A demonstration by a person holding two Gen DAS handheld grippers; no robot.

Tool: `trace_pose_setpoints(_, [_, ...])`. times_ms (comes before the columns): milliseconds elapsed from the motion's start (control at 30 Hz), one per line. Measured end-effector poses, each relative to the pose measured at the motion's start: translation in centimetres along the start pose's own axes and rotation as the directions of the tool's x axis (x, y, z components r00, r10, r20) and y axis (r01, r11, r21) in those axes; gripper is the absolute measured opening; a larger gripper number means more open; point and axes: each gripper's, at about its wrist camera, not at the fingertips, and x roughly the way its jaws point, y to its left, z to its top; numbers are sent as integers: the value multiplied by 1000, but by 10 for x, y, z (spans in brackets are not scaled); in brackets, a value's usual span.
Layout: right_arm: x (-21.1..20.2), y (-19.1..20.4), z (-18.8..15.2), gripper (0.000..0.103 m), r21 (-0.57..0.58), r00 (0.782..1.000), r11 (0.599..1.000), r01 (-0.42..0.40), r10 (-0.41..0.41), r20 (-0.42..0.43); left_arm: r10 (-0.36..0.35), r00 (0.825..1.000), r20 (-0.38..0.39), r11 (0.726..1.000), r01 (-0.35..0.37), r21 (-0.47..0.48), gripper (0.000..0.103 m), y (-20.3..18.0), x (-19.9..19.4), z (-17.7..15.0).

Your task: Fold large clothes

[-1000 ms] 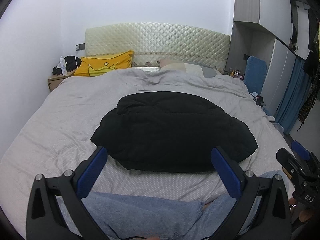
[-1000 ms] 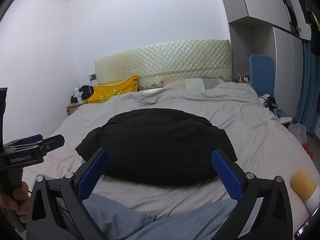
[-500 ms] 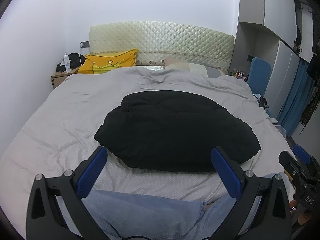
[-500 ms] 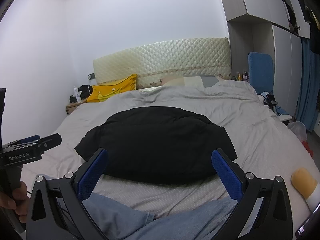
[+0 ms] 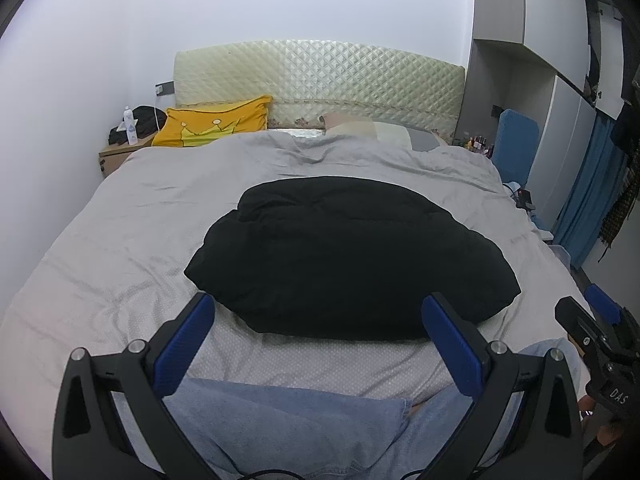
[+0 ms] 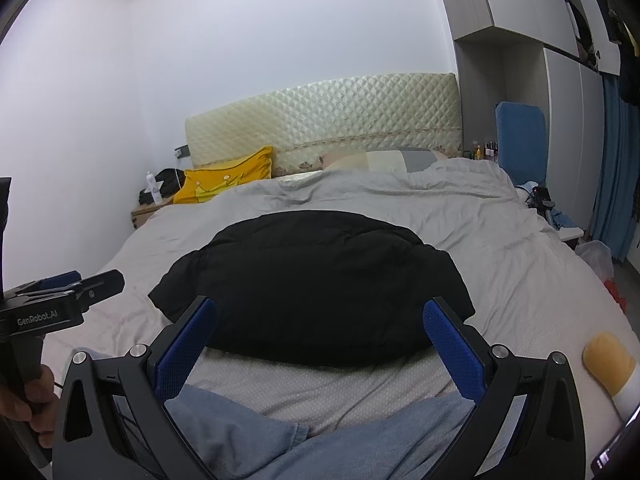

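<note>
1. Black padded garment [image 5: 348,256] lies bunched into a rounded, puffy heap in the middle of the bed [image 5: 120,248], resting on the grey cover; in the right wrist view the same garment [image 6: 316,284] fills the centre of the bed
2. Left tool [image 5: 318,334] hovers at the near edge of the bed with its blue-padded fingers [image 5: 184,342] spread wide and nothing between them; its tips sit just short of the garment's near edge, and I cannot tell whether they touch it
3. Right tool [image 6: 320,336] is held the same way, fingers [image 6: 450,354] wide apart and empty, just near of the garment's near edge
4. Each tool shows in the other's view: the right one at the right rim of the left wrist view, the left one at the left rim of the right wrist view, gripped by a hand [image 6: 24,404]
5. Light blue denim cloth [image 5: 288,428] lies at the near edge of the bed, under both tools
6. At the far end stand a quilted cream headboard [image 5: 320,80], a yellow pillow [image 5: 212,126] on the far left and a pale pillow [image 5: 372,130] to its right
7. A wooden nightstand [image 5: 116,156] with a white bottle [image 5: 130,126] sits at the far left corner; a blue chair [image 5: 516,144] stands at the far right
</note>
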Motion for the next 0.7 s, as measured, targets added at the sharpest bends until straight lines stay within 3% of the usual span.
trace_pose_setpoints(700, [-1, -3, 0, 103, 4, 1000, 1000, 4, -4, -1, -13, 1000, -6, 1000, 13, 7, 103, -2, 0, 0])
